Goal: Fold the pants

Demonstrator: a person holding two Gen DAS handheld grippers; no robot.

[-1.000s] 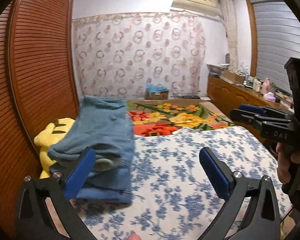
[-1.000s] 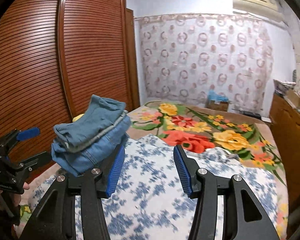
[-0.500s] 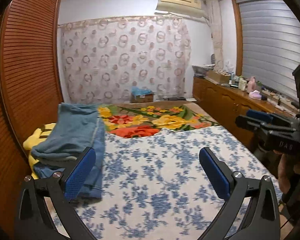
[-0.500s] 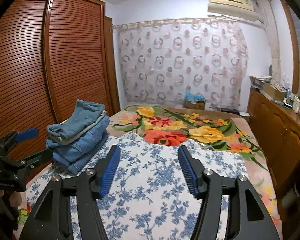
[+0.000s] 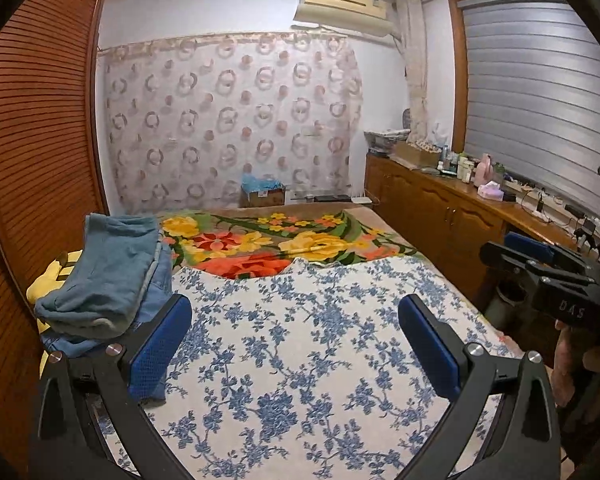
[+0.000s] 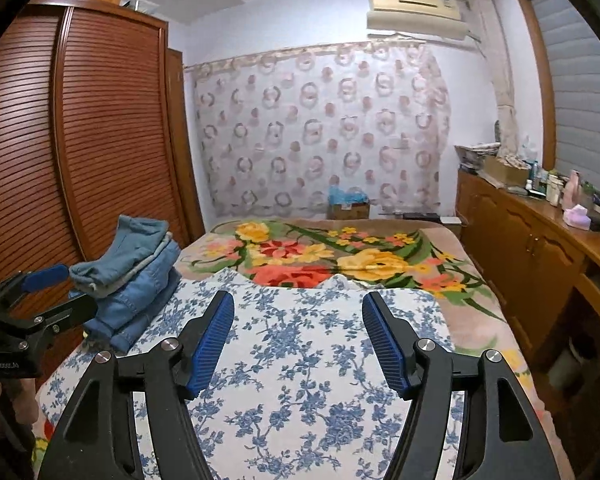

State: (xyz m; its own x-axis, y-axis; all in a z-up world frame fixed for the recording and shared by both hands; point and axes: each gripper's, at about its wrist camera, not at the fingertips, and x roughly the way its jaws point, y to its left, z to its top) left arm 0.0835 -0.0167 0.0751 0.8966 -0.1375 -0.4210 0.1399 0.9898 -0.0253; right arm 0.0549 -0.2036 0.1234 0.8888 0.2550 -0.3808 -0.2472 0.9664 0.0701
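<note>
Folded blue denim pants (image 6: 132, 280) are stacked at the left edge of the blue-flowered white bedspread (image 6: 300, 380). Left gripper (image 5: 296, 336) and right gripper (image 6: 298, 340) are held apart, empty; folding is judged finished, nothing further being called for.

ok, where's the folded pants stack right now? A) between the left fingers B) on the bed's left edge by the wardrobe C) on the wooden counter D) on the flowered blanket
B: the folded pants stack sits on the blue-print sheet at the bed's left edge by the wardrobe, both grippers open and apart from it.
</note>
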